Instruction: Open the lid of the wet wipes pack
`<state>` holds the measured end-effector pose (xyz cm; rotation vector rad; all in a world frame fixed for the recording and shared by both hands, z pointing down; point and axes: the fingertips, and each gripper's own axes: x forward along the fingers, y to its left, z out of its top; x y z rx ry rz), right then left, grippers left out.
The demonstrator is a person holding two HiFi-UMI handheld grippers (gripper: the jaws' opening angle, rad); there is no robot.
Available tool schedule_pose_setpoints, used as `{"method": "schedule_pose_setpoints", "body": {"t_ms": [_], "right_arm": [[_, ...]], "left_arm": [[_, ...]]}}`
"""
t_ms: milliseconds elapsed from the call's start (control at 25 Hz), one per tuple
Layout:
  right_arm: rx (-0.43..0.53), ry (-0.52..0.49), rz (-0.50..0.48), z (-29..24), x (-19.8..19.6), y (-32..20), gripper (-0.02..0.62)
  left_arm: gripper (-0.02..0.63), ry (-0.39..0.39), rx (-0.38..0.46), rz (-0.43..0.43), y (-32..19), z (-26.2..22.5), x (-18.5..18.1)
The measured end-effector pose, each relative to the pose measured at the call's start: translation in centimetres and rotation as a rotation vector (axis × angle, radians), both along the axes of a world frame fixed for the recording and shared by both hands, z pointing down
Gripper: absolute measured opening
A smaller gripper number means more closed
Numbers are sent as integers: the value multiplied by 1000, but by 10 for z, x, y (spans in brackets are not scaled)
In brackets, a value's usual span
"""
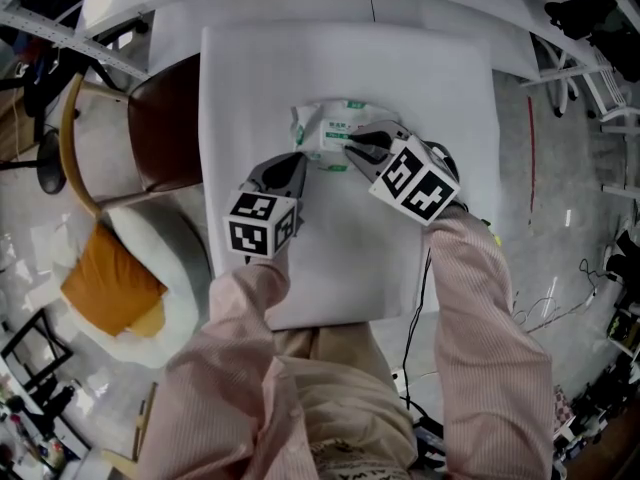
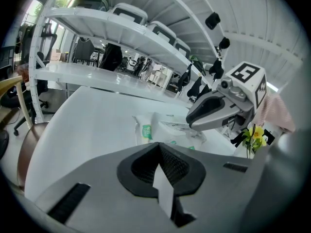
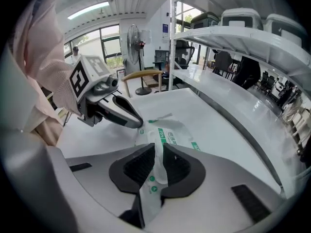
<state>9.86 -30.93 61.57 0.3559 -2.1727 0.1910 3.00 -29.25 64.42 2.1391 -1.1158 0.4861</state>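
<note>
Right gripper view shows the right gripper (image 3: 158, 152) jaws pinching the thin lid flap (image 3: 154, 178) of the soft, light wet wipes pack (image 3: 172, 130) on the tabletop (image 3: 214, 125) (it likely lifts unless pinned), left gripper (image 3: 137, 123) jaws pressed together beside it.

The wet wipes pack (image 1: 331, 134), soft and white with green print, is laid flat at the far middle of the white counter (image 1: 250, 68). Its translucent lid flap (image 3: 154, 182) is pinched in the right tool (image 3: 156, 148).
</note>
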Motion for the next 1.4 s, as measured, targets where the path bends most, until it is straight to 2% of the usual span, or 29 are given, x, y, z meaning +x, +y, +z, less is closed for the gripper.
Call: {"method": "schedule_pose_setpoints", "body": {"t_ms": [360, 1000, 1400], "right_arm": [[25, -22, -4, -12, 0, -11, 39], [192, -44, 44, -25, 3, -58, 21], [220, -26, 74, -14, 3, -82, 23]], "left_arm": [[-5, 2, -11, -15, 0, 2, -1], [-5, -2, -19, -39, -1, 3, 1], [-5, -3, -21, -51, -2, 3, 0]]}}
